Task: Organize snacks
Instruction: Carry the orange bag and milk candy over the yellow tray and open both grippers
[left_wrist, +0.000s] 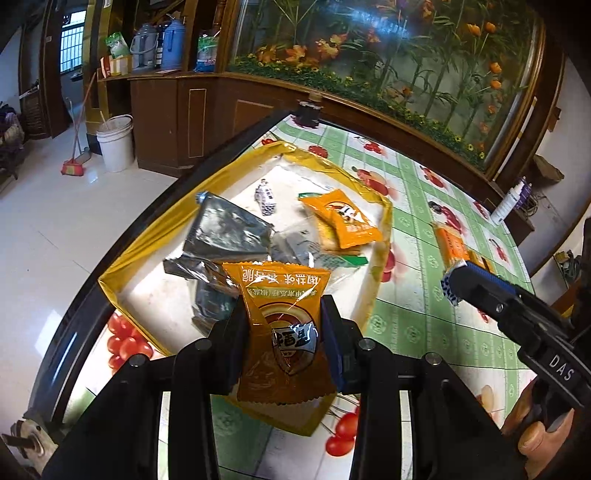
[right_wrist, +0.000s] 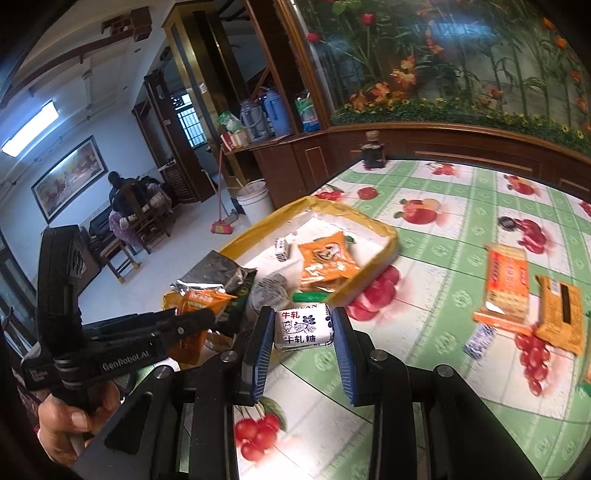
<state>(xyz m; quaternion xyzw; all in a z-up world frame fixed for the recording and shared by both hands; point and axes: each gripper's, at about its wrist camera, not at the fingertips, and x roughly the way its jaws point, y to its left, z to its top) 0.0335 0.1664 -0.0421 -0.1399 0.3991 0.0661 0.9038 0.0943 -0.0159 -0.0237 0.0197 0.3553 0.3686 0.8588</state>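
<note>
My left gripper (left_wrist: 284, 328) is shut on an orange snack packet (left_wrist: 284, 317), held above the near edge of a shallow yellow-rimmed box (left_wrist: 384, 206). In the box lie silver foil packs (left_wrist: 225, 232), orange packets (left_wrist: 347, 218) and a small white-and-blue candy (left_wrist: 266, 195). My right gripper (right_wrist: 301, 328) is shut on a white-and-blue nougat candy (right_wrist: 303, 326), just right of the same box (right_wrist: 388, 236). In the left wrist view the right gripper (left_wrist: 452, 288) comes in from the right with that candy at its tip. The left gripper (right_wrist: 192, 317) with its orange packet shows in the right wrist view.
Loose on the fruit-print tablecloth (right_wrist: 443, 206) to the right are an orange cracker pack (right_wrist: 504, 288), a tan packet (right_wrist: 561, 317) and another small candy (right_wrist: 480, 339). A dark jar (right_wrist: 373, 151) stands at the far table edge. A white spray bottle (left_wrist: 508, 203) stands at the right.
</note>
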